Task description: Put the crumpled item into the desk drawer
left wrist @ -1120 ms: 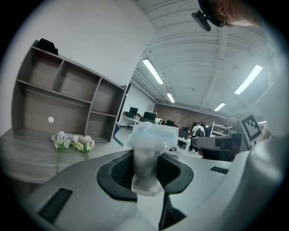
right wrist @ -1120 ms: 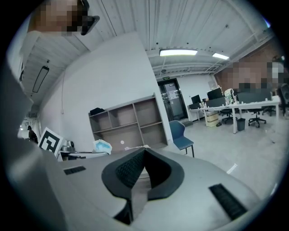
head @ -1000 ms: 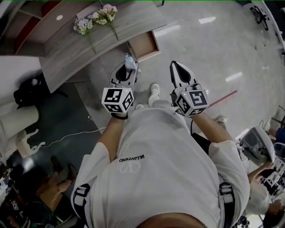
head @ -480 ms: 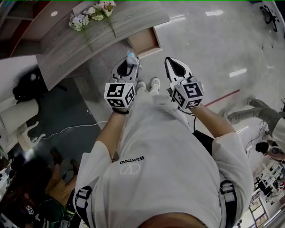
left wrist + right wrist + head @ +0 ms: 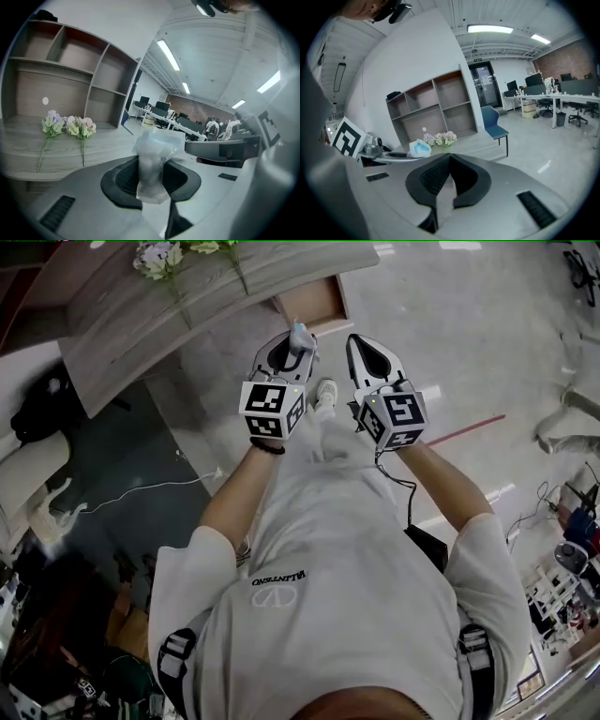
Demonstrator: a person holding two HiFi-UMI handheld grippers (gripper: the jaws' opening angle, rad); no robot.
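Left gripper (image 5: 292,345) jaws clamp crumpled item (image 5: 153,161), carried toward open drawer (image 5: 317,306), frame top centre, for drop-in; right gripper (image 5: 367,360) jaws closed, empty, spare.

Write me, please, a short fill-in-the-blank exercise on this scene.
1. The left gripper is shut on the crumpled ____.
2. The right gripper is shut, with ____ between its jaws.
3. Ahead of both grippers, the drawer stands ____.
4. On the desk lie some ____.

Missing words: item; nothing; open; flowers.
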